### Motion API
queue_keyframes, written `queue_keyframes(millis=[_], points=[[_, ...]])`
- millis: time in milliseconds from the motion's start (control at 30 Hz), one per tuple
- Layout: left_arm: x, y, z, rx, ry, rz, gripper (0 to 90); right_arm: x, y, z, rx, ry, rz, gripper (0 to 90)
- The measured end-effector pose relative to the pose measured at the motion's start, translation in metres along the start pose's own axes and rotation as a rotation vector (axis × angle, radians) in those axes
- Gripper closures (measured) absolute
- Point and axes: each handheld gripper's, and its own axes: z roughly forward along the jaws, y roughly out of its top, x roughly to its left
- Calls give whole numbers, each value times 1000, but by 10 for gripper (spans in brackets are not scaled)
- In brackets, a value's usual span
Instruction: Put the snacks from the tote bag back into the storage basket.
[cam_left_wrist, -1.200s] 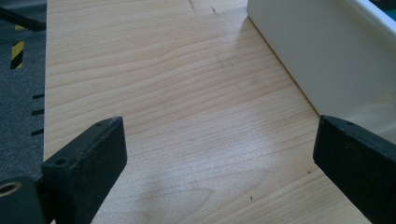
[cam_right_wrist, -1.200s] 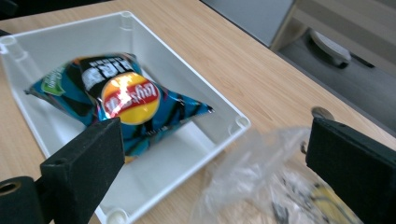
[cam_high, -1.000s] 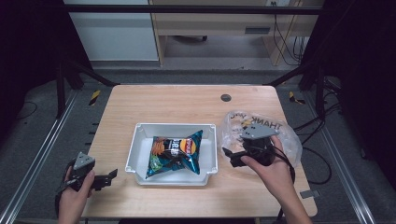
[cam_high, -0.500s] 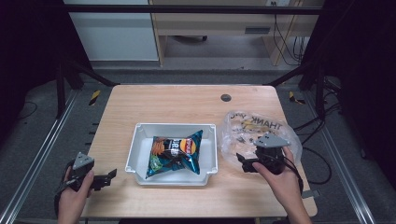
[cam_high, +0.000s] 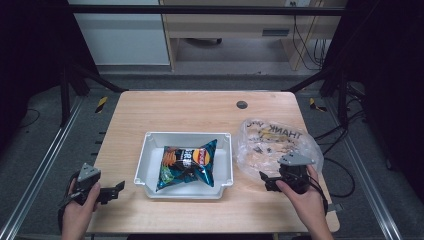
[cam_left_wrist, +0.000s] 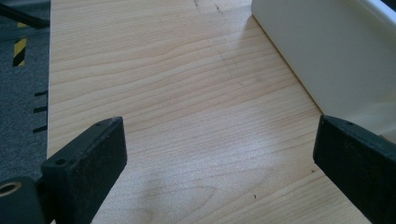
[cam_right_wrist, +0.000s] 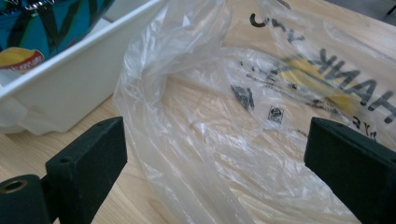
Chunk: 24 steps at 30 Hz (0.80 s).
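Because the right tongs (cam_high: 265, 181) stand wide open at the near edge of the clear plastic bag (cam_high: 276, 146), gripping nothing, the likely aim is to catch a fold of that bag. In the right gripper view the crumpled film lies directly between and just ahead of the two black jaws, flat on the desk (cam_high: 200, 107), printed with "THANK" lettering and a yellow mark; it looks empty. To the left of these tongs, touching the bag, sits a white plastic bin (cam_high: 143, 162) that holds one teal chip bag (cam_high: 187, 162), lying loosely on its floor. The left tongs (cam_high: 116, 189) rest low at the desk's near corner, jaws spread wide over bare wood and holding nothing, the bin's outer wall just to their right, seemingly waiting.
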Motion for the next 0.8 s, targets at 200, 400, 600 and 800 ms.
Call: queue_keyframes(millis=[200,400,600,800], points=[[-1,0,0,1,0,2,26,-1,-9,1,8,-5,6,66],[-1,0,0,2,-1,4,26,0,-17,3,5,2,14,67],[-1,0,0,3,-3,6,26,2,-21,3,1,3,14,68],[-1,1,0,2,-3,7,26,3,-27,4,14,10,-2,69]])
